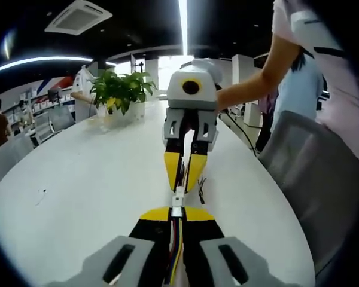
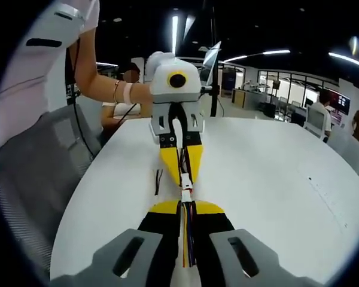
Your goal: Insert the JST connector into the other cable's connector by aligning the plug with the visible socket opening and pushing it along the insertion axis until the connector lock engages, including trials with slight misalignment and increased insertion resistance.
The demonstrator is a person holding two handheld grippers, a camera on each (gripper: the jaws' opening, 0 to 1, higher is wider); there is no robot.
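On a large white oval table [image 1: 84,179] the two grippers meet tip to tip, each with its yellow-tipped black jaws clenched on a bundle of thin multicoloured wires. In the left gripper view, the left gripper [image 1: 177,213] rises from the bottom, its jaws pinched on the wire bundle [image 1: 175,242] that ends in a small white JST connector [image 1: 178,199] just past the yellow tips; the right gripper [image 1: 184,170] comes down from the far side and grips the mating cable, so the white connector sits between the two sets of tips, just above the tabletop. Whether the plug is fully seated in the socket cannot be told. The right gripper view shows the same joint from the other side: the right gripper [image 2: 186,207] holds its own wire bundle [image 2: 188,236], the white connector [image 2: 185,194] sits at its tips, and the left gripper [image 2: 180,161] faces it. A white pot with a leafy green plant [image 1: 121,89] stands on the table's far end in the left gripper view, while the right gripper view shows a loose dark wire end [image 2: 158,179] lying on the table beside the jaws. A grey mesh chair [image 2: 30,179] stands at the table edge near the person's arm [image 2: 102,86].
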